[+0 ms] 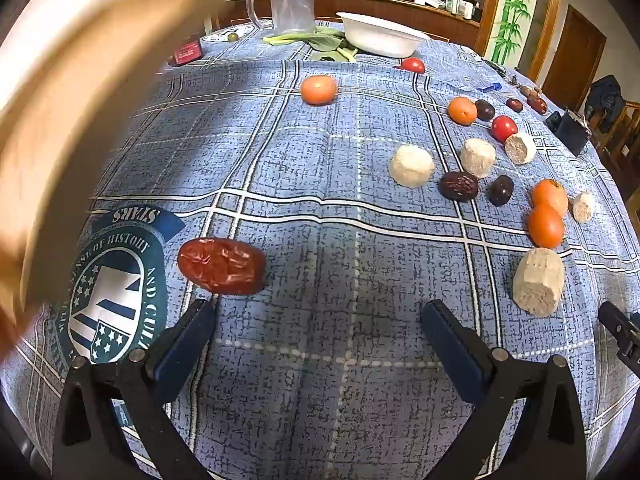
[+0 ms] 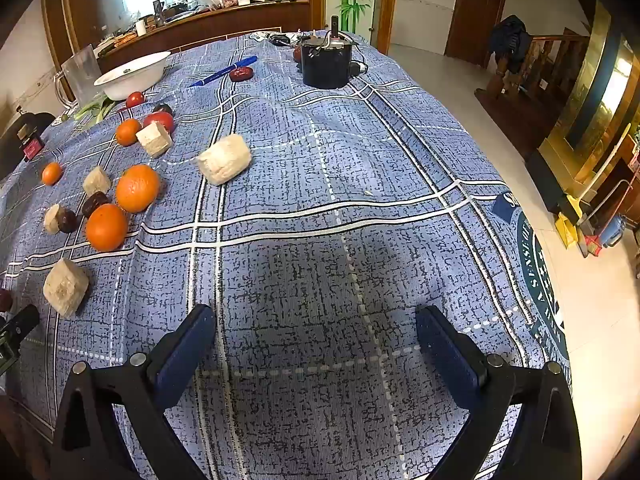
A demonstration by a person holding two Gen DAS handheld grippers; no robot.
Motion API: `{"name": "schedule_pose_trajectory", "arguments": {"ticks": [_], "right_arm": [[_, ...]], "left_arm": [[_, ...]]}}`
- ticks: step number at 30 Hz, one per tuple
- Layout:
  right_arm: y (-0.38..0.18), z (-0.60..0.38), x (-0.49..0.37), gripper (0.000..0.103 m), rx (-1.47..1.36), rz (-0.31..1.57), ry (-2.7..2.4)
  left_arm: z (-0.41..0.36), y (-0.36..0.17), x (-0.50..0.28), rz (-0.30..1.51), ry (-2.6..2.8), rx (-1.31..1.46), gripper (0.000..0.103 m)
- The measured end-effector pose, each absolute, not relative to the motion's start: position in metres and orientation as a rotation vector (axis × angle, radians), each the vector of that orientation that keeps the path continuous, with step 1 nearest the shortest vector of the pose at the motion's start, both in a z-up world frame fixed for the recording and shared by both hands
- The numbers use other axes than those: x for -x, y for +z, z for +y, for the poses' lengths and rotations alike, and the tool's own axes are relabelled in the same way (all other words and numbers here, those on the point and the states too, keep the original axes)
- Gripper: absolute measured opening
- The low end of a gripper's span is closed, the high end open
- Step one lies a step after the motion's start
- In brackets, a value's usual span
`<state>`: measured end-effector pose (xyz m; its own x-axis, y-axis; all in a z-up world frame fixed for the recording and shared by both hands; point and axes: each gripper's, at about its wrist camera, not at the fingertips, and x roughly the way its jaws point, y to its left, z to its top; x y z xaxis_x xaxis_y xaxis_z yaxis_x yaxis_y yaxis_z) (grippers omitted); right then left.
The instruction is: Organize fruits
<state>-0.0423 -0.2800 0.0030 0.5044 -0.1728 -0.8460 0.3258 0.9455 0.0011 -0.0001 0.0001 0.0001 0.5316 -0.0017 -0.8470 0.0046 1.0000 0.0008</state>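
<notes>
Both claws hang empty above the blue plaid cloth of the table point(image 2: 320, 184), angled down at it. The left claw point(image 1: 318, 320) is spread wide, as is the right claw point(image 2: 316, 320), probably ready for a first pick, since nothing looks sorted yet. The fruits lie scattered loose: a wrinkled red date point(image 1: 221, 266) just ahead of the left claw's left finger, two oranges point(image 2: 122, 208) touching, darker dates, small tomatoes and pale rough chunks, possibly peeled yam, hard to tell. A white bowl point(image 1: 380, 34) at the far edge may be the destination.
</notes>
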Motion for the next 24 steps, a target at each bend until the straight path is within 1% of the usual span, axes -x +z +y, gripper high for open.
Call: {"name": "schedule_pose_trajectory", "arguments": {"ticks": [24], "right_arm": [[-0.0056, -0.2826, 0.0419, 0.102, -0.177, 1.008, -0.326]], "left_arm": [[0.0005, -0.0001, 0.0000, 1.011, 0.022, 0.013, 0.103]]}}
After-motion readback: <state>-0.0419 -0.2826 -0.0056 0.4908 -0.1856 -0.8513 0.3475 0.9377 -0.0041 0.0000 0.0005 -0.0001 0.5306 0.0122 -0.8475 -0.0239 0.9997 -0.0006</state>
